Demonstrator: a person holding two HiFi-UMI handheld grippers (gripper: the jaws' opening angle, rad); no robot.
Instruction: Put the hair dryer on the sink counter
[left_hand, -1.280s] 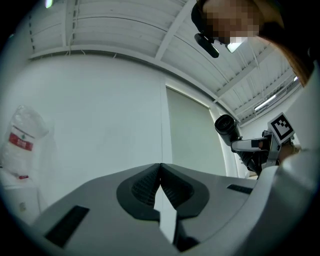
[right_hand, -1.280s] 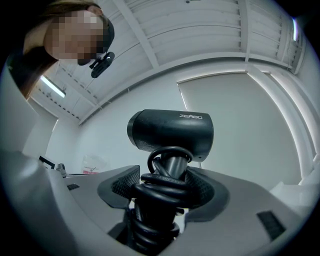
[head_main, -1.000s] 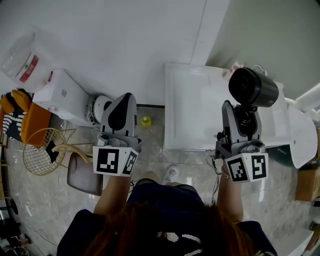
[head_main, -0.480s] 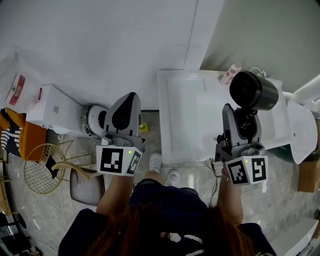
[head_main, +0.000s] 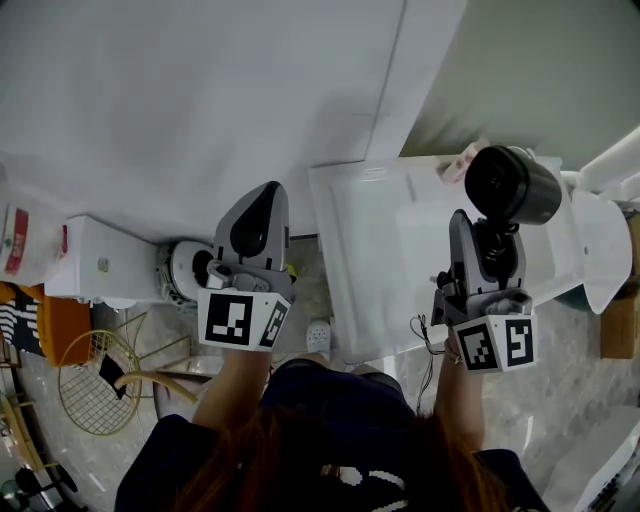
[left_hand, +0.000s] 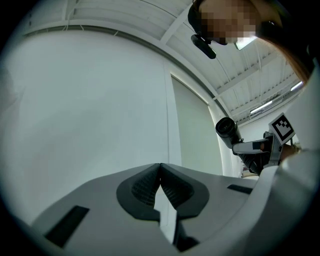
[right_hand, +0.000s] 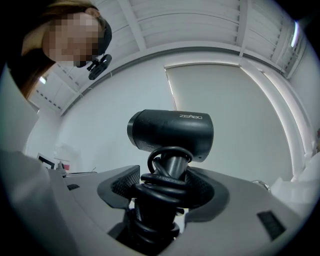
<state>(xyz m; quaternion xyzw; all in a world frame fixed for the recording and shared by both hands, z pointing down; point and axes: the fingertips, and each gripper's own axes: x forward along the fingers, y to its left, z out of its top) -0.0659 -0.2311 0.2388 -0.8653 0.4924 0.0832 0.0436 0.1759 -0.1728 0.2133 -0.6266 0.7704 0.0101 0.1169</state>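
The hair dryer (head_main: 510, 185) is not yet on the sink counter (head_main: 360, 250); it is carried in the air, clamped in the right gripper (head_main: 487, 245), and in the head view it is seen above the white counter top rather than resting on it. The grip is taken on the handle, round which the black cord (right_hand: 160, 186) is wound in loops, so the jaws are held wide by that bundle, with the barrel standing above them. What is left, it is judged, is the lowering of the dryer onto the counter and the release of the handle. The right gripper is held out ahead of the person over the near part of the counter, its marker cube turned back toward the body and its jaws aimed away and upward, since wall and ceiling are seen behind the dryer. The left gripper (head_main: 255, 225) is carried level beside it, off the counter's left edge, its jaws brought together on nothing.
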